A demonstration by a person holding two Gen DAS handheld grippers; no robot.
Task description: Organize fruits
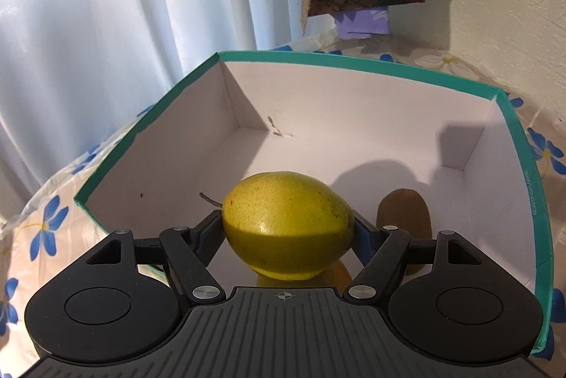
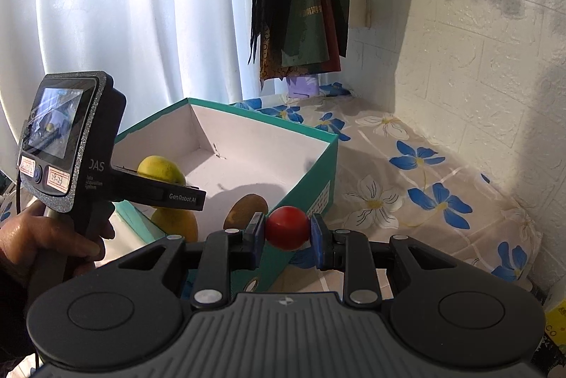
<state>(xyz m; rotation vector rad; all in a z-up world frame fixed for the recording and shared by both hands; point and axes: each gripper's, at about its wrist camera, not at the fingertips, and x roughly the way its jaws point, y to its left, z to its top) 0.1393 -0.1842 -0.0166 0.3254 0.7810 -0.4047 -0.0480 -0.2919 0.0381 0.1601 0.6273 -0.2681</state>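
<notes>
The left gripper (image 1: 288, 229) is clamped on a yellow-green pear (image 1: 286, 229), held over the open teal box (image 1: 353, 63), stem pointing left. A kiwi (image 1: 405, 215) lies on the box floor just right of it, and another yellow fruit (image 2: 177, 224) sits underneath. The right gripper (image 2: 287, 229) pinches a small red tomato (image 2: 287, 228) just outside the box's near corner, above the flowered tabletop (image 2: 424, 179).
</notes>
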